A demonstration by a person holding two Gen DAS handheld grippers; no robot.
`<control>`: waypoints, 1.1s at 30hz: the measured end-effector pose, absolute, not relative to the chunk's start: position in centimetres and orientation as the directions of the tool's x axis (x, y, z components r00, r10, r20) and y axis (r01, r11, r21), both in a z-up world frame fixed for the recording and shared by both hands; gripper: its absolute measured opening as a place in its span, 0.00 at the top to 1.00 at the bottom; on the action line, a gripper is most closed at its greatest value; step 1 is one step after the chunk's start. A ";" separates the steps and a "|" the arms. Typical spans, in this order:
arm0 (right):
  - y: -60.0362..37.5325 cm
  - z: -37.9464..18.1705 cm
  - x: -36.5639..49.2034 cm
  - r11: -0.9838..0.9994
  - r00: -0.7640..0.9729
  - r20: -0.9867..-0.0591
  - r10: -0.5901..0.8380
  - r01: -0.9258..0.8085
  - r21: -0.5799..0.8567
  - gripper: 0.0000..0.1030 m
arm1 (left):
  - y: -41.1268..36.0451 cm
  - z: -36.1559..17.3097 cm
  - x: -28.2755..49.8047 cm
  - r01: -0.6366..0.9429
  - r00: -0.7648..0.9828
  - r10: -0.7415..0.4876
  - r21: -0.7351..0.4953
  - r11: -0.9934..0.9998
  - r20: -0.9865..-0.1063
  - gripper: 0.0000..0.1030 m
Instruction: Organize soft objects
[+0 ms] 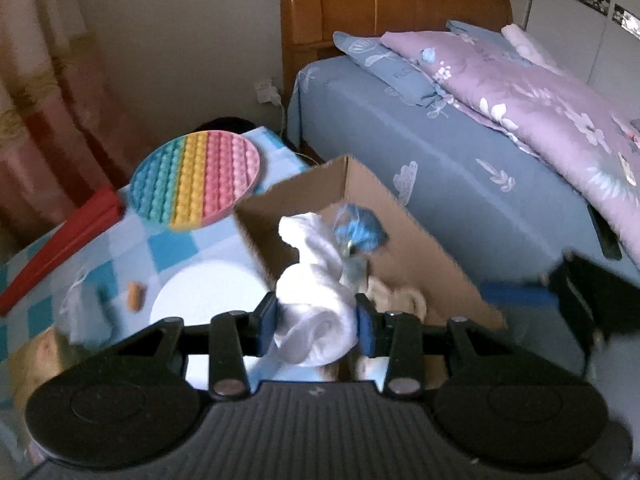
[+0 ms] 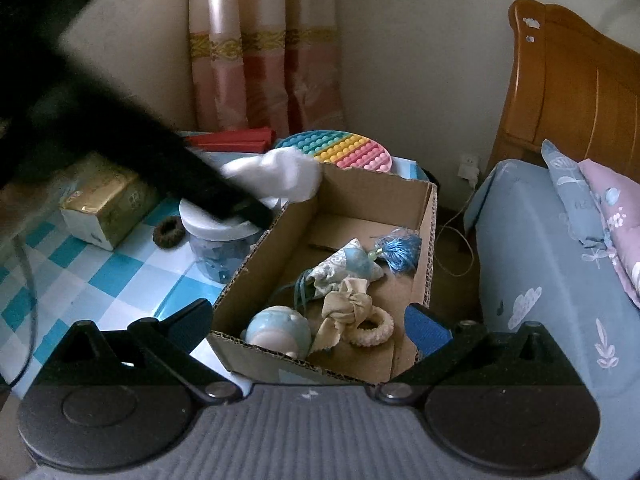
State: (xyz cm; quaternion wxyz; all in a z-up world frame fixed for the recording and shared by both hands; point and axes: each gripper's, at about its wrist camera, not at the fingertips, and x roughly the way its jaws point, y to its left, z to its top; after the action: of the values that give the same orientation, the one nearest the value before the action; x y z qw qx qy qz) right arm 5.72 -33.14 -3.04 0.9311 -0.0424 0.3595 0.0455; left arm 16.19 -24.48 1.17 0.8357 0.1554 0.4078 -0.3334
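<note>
Carrying a white cloth to the cardboard box

Clamping a crumpled white soft cloth (image 1: pixel 316 312) between its blue pads, the left gripper (image 1: pixel 317 322) holds it above the near-left edge of the open brown cardboard box (image 2: pixel 428 224). The right gripper (image 2: pixel 308 332) stands wide, holding nothing, its fingers on either side of the box's near end.

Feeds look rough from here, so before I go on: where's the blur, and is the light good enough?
Left wrist view: dim; the white cloth in the left tool is fairly sharp, the cardboard box edges smear. Right wrist view: a dark blurred streak covers the upper left; the box contents are clear. Fisheye bends both frames' edges.
</note>
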 end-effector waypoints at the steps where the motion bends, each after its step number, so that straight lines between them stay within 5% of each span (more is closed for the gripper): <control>1: -33.2 -3.0 5.7 0.992 0.738 -0.672 0.056 -0.116 -0.045 0.00 | -25.0 1.0 17.0 0.681 0.440 -0.429 -0.019 0.732 -0.789 0.62; 6: -33.4 -3.0 5.7 0.993 0.739 -0.672 0.046 -0.108 -0.051 0.00 | -26.8 0.1 19.3 0.657 0.463 -0.422 -0.018 0.753 -0.780 0.60; 8: -33.6 -3.0 5.7 0.993 0.740 -0.670 0.051 -0.110 -0.046 0.00 | -27.0 0.0 19.7 0.642 0.493 -0.426 -0.013 0.766 -0.758 0.51; 10: -33.6 -3.0 5.7 0.993 0.741 -0.669 0.054 -0.113 -0.045 0.00 | -27.0 0.0 19.9 0.627 0.511 -0.417 -0.005 0.779 -0.752 0.30; 22: -32.4 -2.5 5.2 0.990 0.744 -0.666 0.056 -0.130 -0.062 0.00 | -24.5 2.0 16.7 0.622 0.564 -0.414 0.037 0.782 -0.715 0.10; 33: -30.1 -1.7 3.0 0.988 0.747 -0.661 0.071 -0.143 -0.056 0.00 | -17.3 2.7 10.4 0.521 0.647 -0.347 0.062 0.851 -0.679 0.04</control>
State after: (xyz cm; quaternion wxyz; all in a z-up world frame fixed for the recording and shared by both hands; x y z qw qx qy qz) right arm 2.99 -30.09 -1.66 0.9331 -0.0515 0.3512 0.0573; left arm 10.44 -17.32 2.65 0.8985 0.1270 0.3438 -0.2415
